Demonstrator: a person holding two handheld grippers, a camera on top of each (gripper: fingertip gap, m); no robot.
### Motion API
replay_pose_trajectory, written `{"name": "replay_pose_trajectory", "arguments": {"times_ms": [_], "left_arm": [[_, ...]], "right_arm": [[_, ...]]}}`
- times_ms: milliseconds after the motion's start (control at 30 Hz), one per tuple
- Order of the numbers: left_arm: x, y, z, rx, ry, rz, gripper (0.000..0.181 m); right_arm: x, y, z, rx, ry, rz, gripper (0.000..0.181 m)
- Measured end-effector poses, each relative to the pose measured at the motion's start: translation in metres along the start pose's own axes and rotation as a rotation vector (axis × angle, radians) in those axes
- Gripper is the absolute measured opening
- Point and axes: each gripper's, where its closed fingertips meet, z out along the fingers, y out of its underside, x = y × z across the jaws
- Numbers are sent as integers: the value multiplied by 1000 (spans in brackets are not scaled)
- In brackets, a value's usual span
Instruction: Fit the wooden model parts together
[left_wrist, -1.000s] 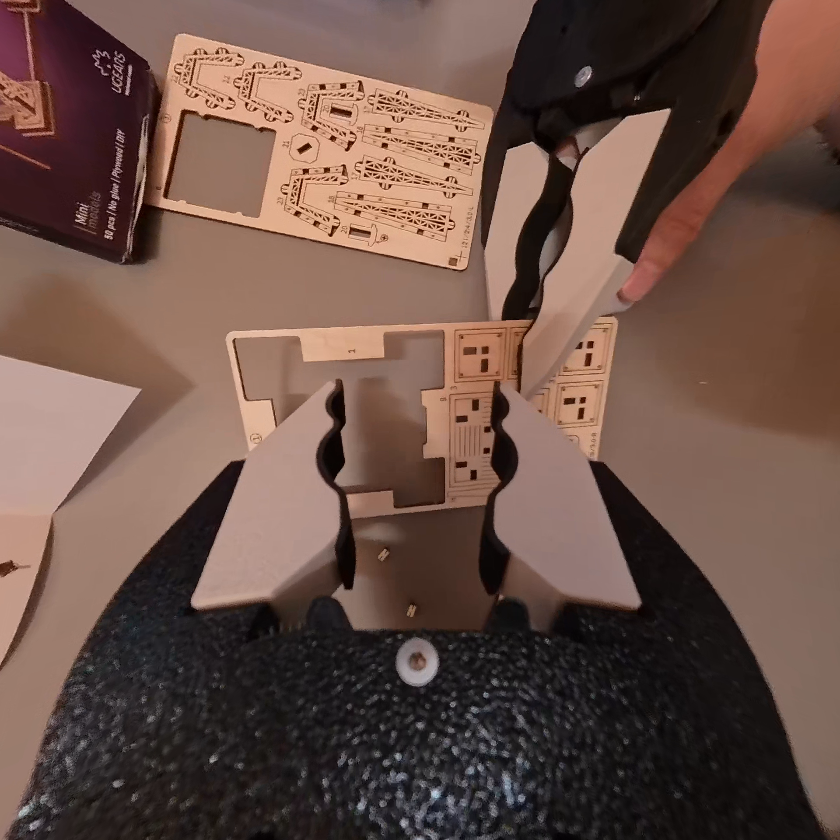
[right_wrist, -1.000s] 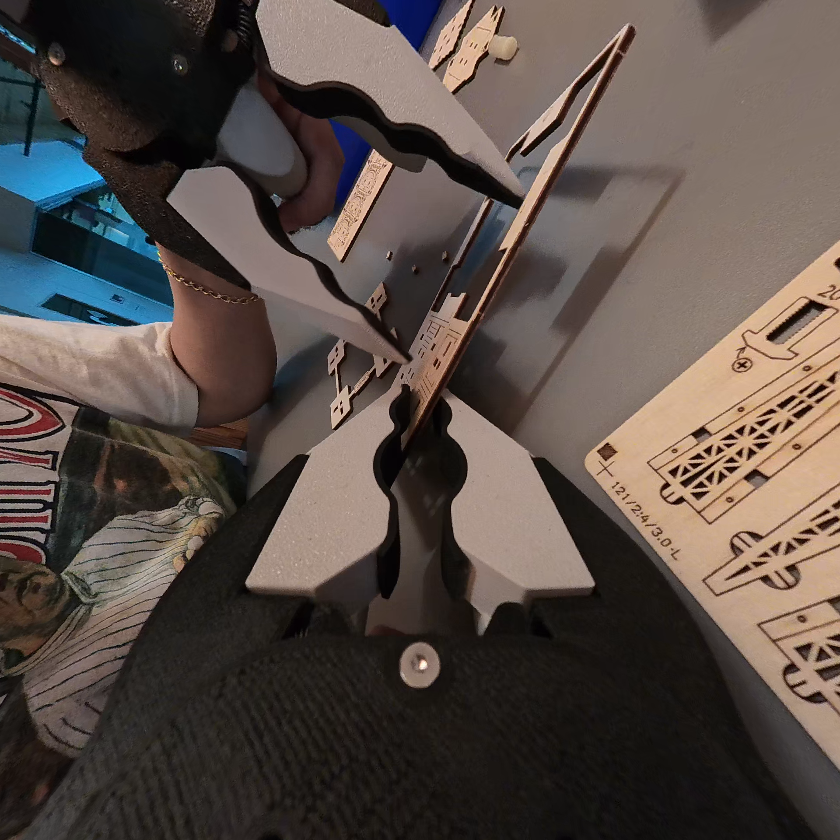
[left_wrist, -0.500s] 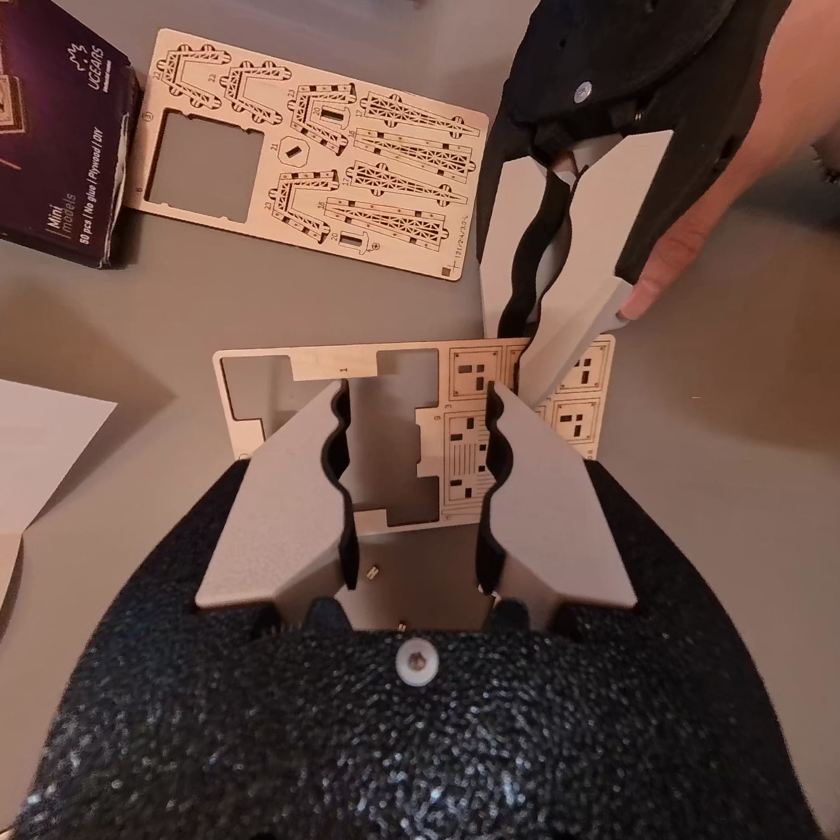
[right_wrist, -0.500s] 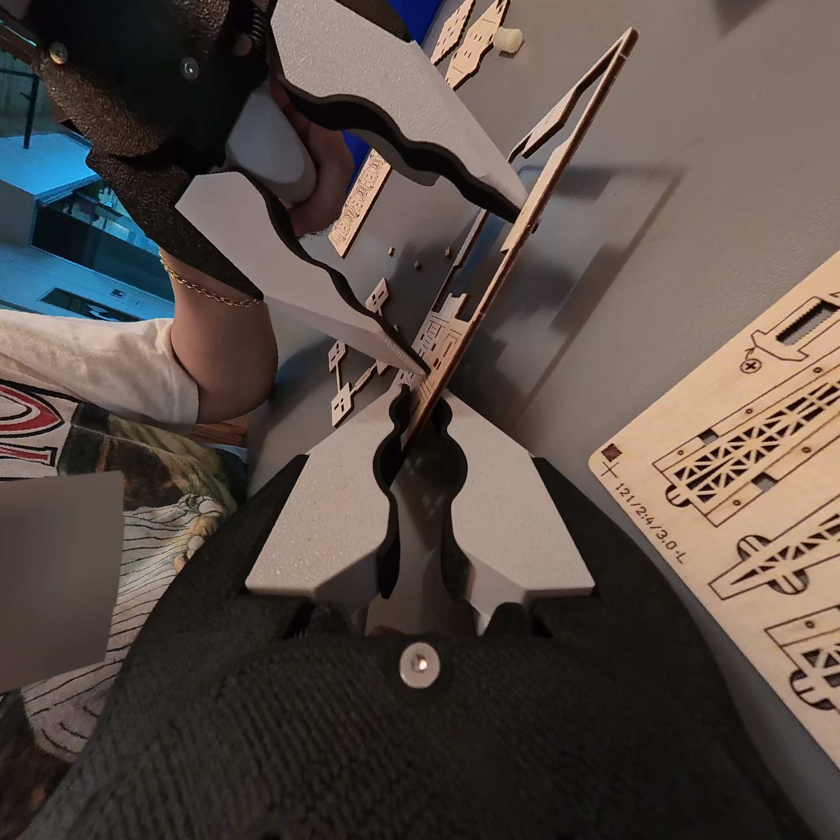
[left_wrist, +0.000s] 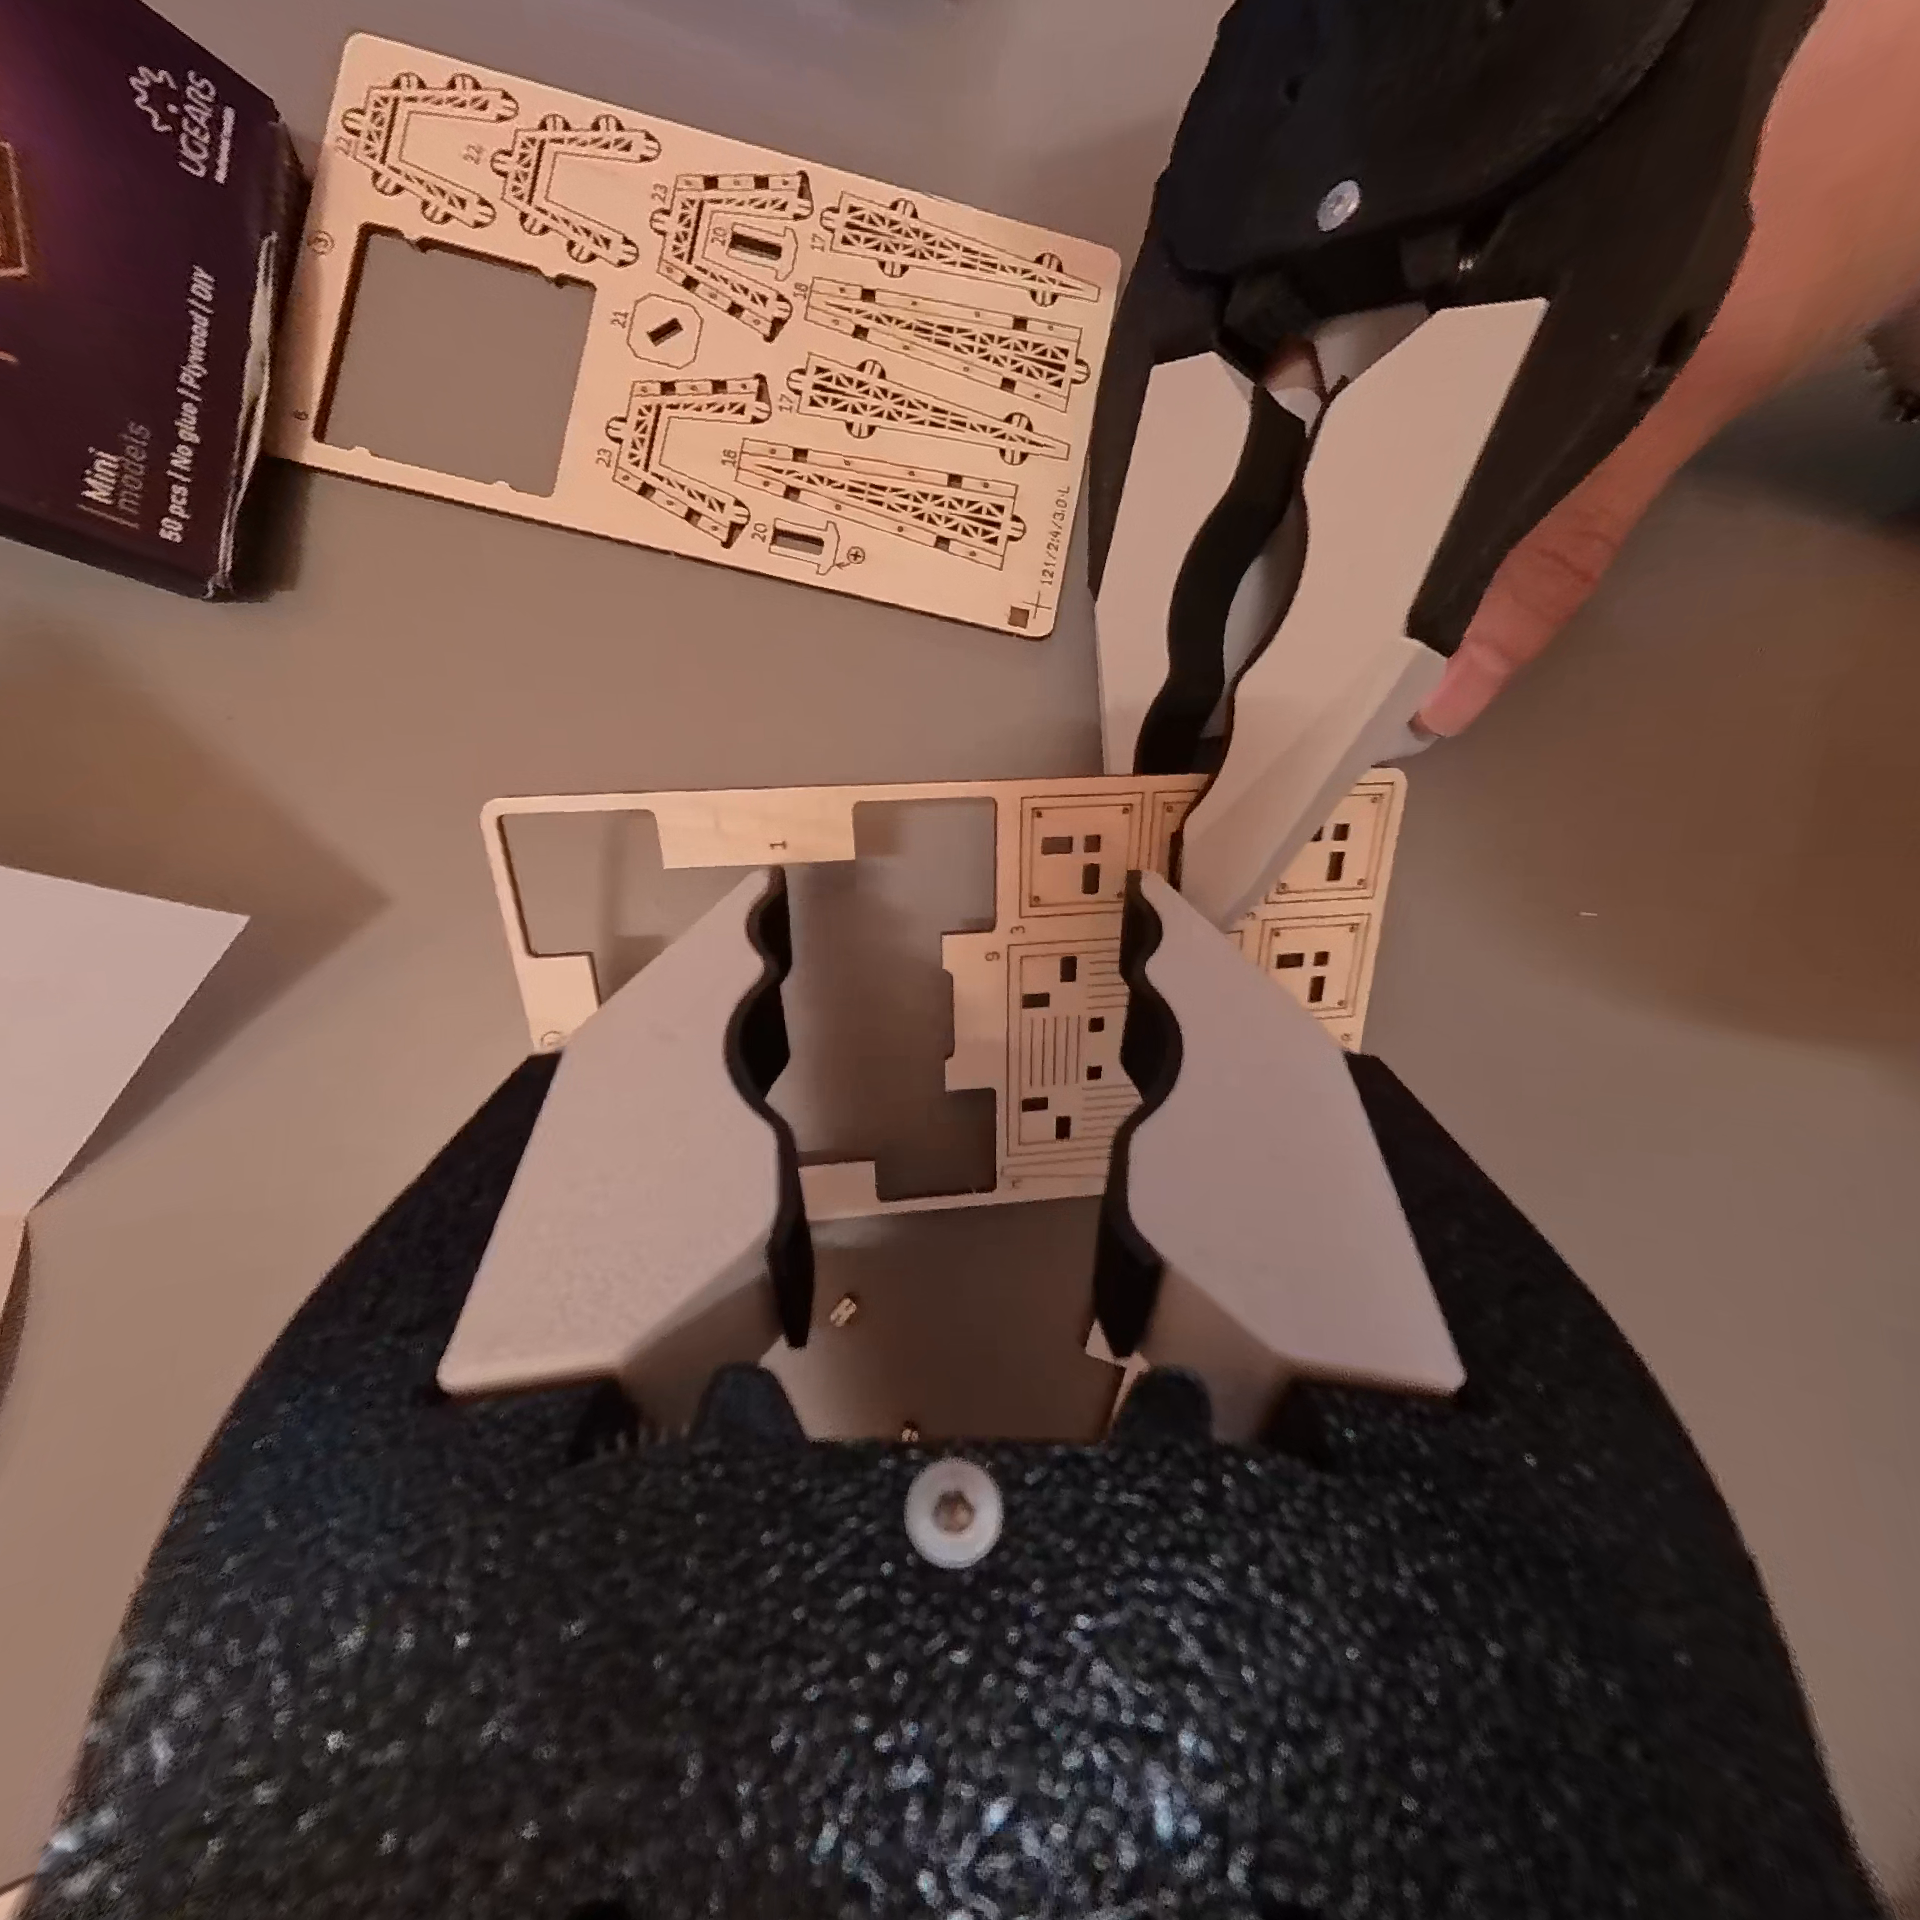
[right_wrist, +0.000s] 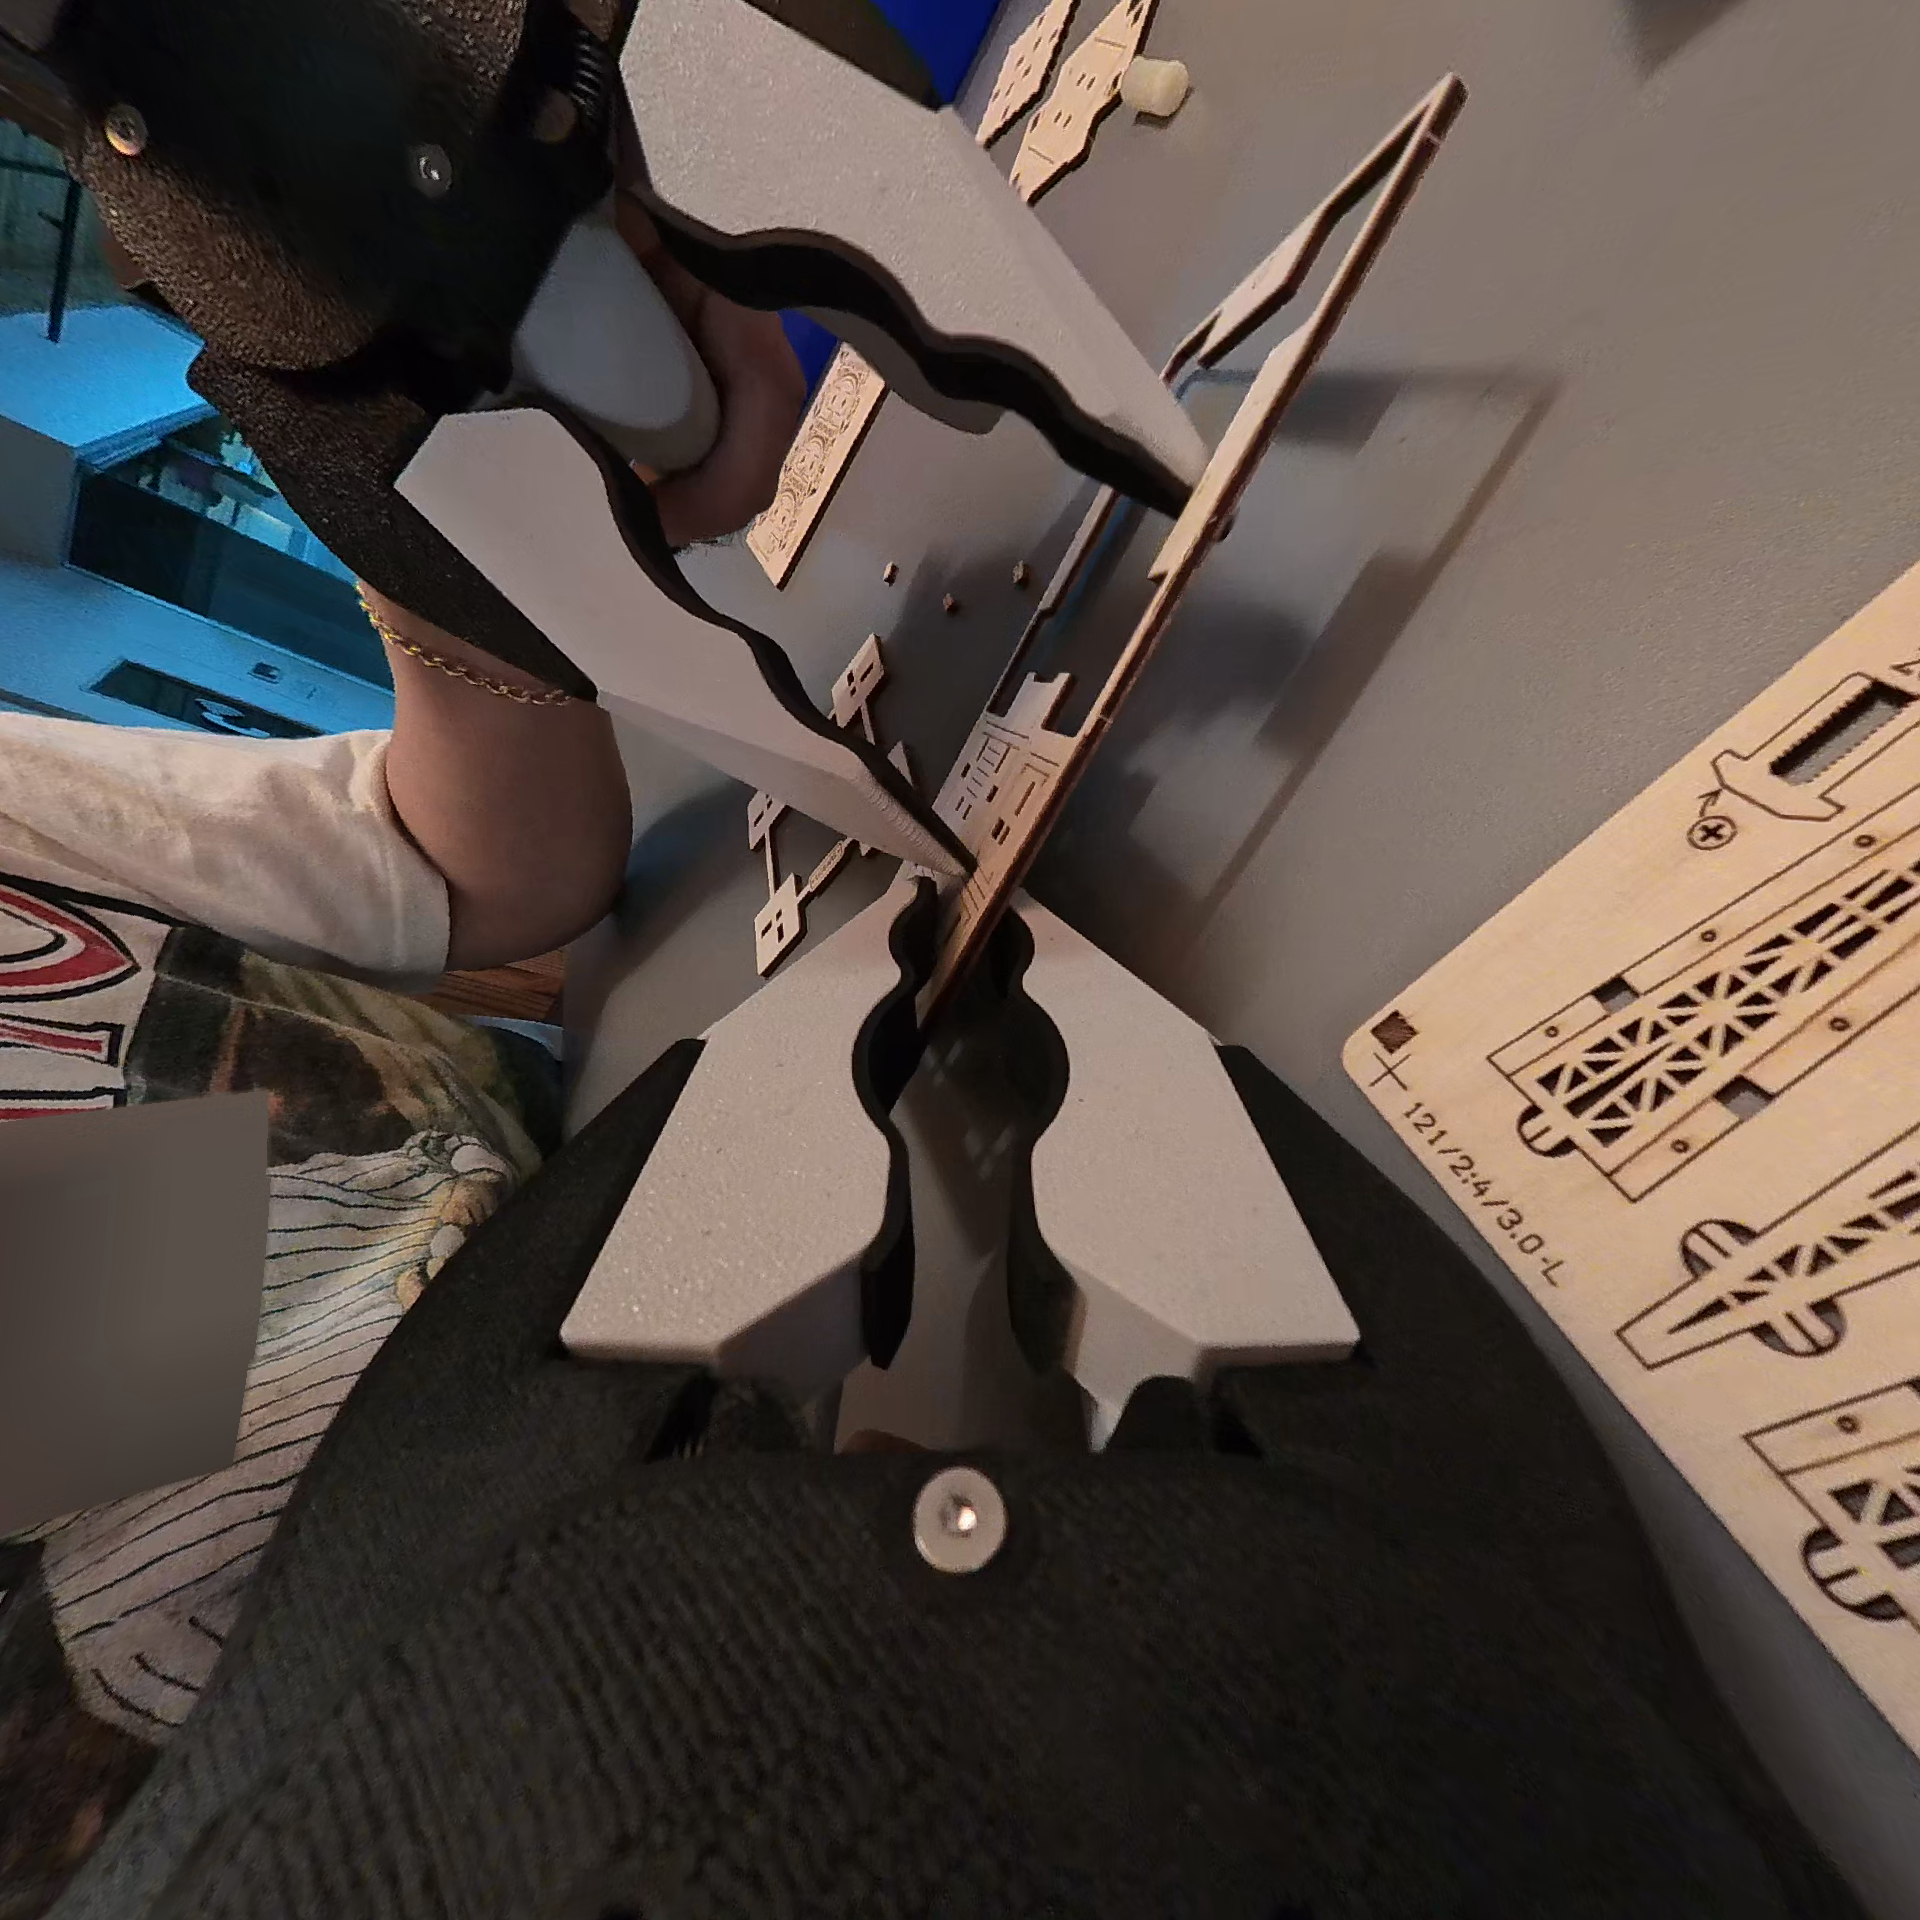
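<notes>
A thin wooden part sheet (left_wrist: 925, 831) with cut-out windows and engraved square parts stands upright on edge above the grey table (left_wrist: 727, 707). My right gripper (right_wrist: 961, 920) is shut on its end edge; it shows in the left wrist view (left_wrist: 1184, 800), clamped over the sheet's top right corner. In the right wrist view the sheet (right_wrist: 1049, 790) runs away edge-on. My left gripper (left_wrist: 956, 894) is open and empty, facing the sheet's flat side. In the right wrist view the left gripper (right_wrist: 1075, 686) has both fingertips at the sheet's face.
A second wooden sheet (left_wrist: 727, 343) of lattice parts lies flat beyond, also at right in the right wrist view (right_wrist: 1714, 1039). A dark purple box (left_wrist: 125, 312) sits far left, white paper (left_wrist: 83, 1018) at left. Loose wooden pieces (right_wrist: 821, 883) and small bits (left_wrist: 847, 1311) lie on the table.
My left gripper has moved closer to the upright sheet, still open; its lower fingertip now reaches the sheet next to my right gripper's tips. The right gripper keeps its hold.
</notes>
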Motion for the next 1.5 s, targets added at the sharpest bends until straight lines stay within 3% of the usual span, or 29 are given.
{"name": "replay_pose_trajectory", "arguments": {"times_ms": [333, 533, 967, 1167, 1500], "left_arm": [[-8, 3, 2, -24, -11, -124, 73], [-7, -5, -1, 23, -20, -101, 64], [-4, -4, 2, 2, -23, -79, 68], [-9, -2, 2, -9, -53, -97, 78], [-9, -1, 2, -17, -47, -126, 75]], "right_arm": [[3, -1, -1, 9, 14, 9, 8], [1, -1, -1, 8, 4, 5, 8], [1, 0, 0, 4, 5, 5, 8], [2, 0, 0, 3, 9, 5, 8], [3, 0, 0, 1, 15, 6, 8]]}}
